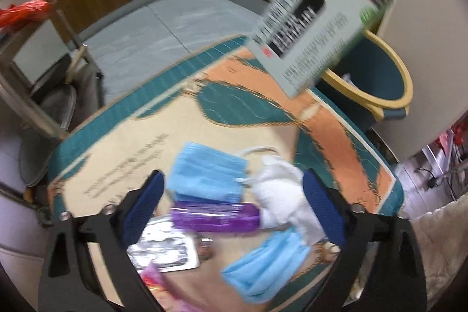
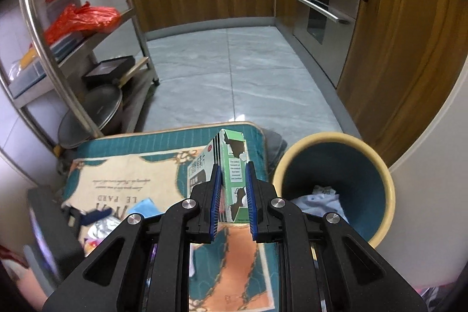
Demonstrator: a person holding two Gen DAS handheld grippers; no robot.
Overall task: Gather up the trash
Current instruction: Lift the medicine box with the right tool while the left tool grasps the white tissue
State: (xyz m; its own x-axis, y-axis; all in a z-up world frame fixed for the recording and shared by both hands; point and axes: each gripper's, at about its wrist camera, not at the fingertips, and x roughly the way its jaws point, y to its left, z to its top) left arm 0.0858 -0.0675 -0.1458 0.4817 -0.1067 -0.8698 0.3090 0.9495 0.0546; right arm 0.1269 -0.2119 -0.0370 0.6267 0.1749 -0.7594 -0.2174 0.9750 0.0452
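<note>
Above the patterned mat (image 2: pixel 122 186), the right tool (image 2: pixel 233 196) is gripping a green carton (image 2: pixel 232 165) just left of the blue bin (image 2: pixel 336 183). Nearer, the left tool (image 1: pixel 234 201) is hanging spread wide over blue masks (image 1: pixel 207 174), a purple wrapper (image 1: pixel 216 217) and white tissue (image 1: pixel 280 183).

Even indoor light, fisheye-curved edges; left wrist view motion-blurred, right sharp.

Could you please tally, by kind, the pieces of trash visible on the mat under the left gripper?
Blue face masks: 2
Purple wrapper: 1
White crumpled tissue: 1
Silver foil pack: 1
Pink wrapper: 1
Total: 6
</note>
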